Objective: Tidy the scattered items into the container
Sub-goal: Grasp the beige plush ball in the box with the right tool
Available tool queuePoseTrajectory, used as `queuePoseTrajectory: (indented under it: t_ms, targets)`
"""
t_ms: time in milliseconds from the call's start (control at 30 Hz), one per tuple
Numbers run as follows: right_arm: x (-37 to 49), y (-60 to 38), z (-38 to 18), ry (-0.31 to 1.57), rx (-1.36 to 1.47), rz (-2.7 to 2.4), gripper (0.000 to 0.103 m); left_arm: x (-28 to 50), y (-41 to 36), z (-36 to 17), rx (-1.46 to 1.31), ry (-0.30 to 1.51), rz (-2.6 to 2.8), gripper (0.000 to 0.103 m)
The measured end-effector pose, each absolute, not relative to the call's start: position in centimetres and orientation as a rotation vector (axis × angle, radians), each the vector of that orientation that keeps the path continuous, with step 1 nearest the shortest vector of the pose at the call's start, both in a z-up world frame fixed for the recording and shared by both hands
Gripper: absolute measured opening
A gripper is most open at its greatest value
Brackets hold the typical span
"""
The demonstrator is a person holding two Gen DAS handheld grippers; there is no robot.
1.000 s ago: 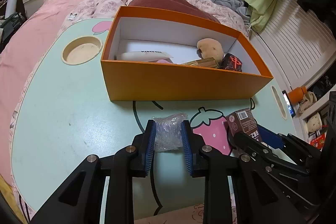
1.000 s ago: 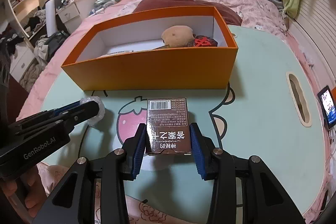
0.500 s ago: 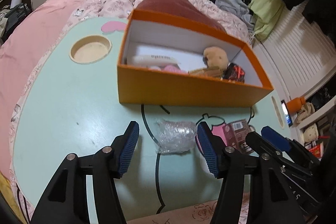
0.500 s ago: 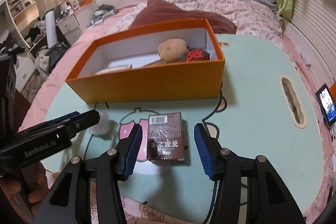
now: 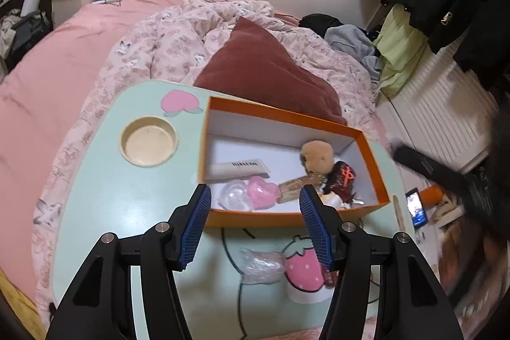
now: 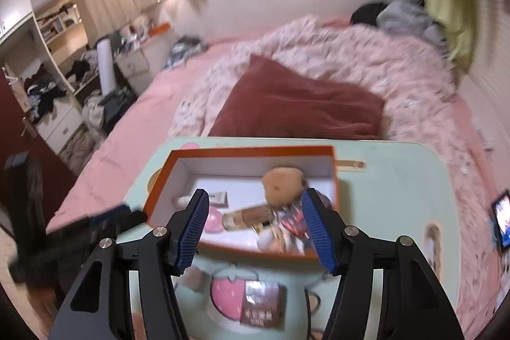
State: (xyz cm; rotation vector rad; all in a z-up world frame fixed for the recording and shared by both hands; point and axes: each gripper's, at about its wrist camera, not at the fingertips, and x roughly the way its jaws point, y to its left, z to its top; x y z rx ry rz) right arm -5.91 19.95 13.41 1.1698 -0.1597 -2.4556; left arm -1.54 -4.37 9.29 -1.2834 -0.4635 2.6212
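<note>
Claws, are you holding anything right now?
No. The left claw is open with nothing between its pads. The right claw is opening, also empty. The plastic wad and brown packet lie on the table.

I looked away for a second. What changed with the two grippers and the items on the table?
The left gripper let go of the crinkled clear plastic wad; the right gripper released the brown printed packet, its fingers opening. Both lifted away. Both items remain on the mint-green table, outside the orange cardboard box.
</note>
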Motion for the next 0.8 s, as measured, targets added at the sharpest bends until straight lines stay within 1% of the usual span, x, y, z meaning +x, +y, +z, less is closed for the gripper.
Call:
queuePoseTrajectory:
  t_ms: [67, 200, 333, 400, 433, 533, 600, 633, 667, 700, 800]
  targets:
    - [-8.7, 19.3, 12.6, -0.175, 1.257, -2.407, 0.06, -1.4, -4.0, 8.9, -1.302, -0.447, 2.604, 0.059]
    - [-13.6, 16.5, 8.8, 0.003, 1.456, -2.333, 0.06, -1.3, -4.1, 8.4, -1.327, -0.413, 2.608, 0.059]
    - [-15.7, 15.1, 5.2, 0.128, 1.635, -2.324, 0.06, -1.3, -4.9, 8.4, -1.333, -0.422, 2.613, 0.059]
    - [-16.0, 14.4, 4.4, 0.202, 1.647, -2.349, 0.06, -1.3, -5.2, 8.3, -1.33, -0.423, 2.612, 0.059]
    - [-15.9, 13.9, 4.0, 0.272, 1.648, -2.366, 0.06, -1.3, -5.2, 8.3, -1.329, -0.422, 2.611, 0.059]
    - [-15.7, 12.8, 2.7, 0.465, 1.666, -2.391, 0.053, -1.6, -5.1, 8.3, -1.337, -0.417, 2.602, 0.059]
    - [-15.8, 12.6, 2.4, 0.528, 1.667, -2.396, 0.05, -1.9, -4.9, 8.5, -1.336, -0.411, 2.597, 0.059]
    - [-16.0, 12.7, 2.4, 0.531, 1.666, -2.397, 0.048, -1.9, -4.9, 8.6, -1.334, -0.407, 2.598, 0.059]
    - [-16.0, 12.8, 2.6, 0.519, 1.654, -2.399, 0.042, -1.9, -4.9, 8.6, -1.332, -0.402, 2.6, 0.059]
    - [-16.0, 12.9, 2.9, 0.49, 1.644, -2.397, 0.04, -2.0, -4.9, 8.7, -1.331, -0.396, 2.6, 0.059]
    - [-15.7, 14.1, 5.0, 0.299, 1.551, -2.421, 0.04, -2.4, -4.4, 8.9, -1.339, -0.357, 2.592, 0.059]
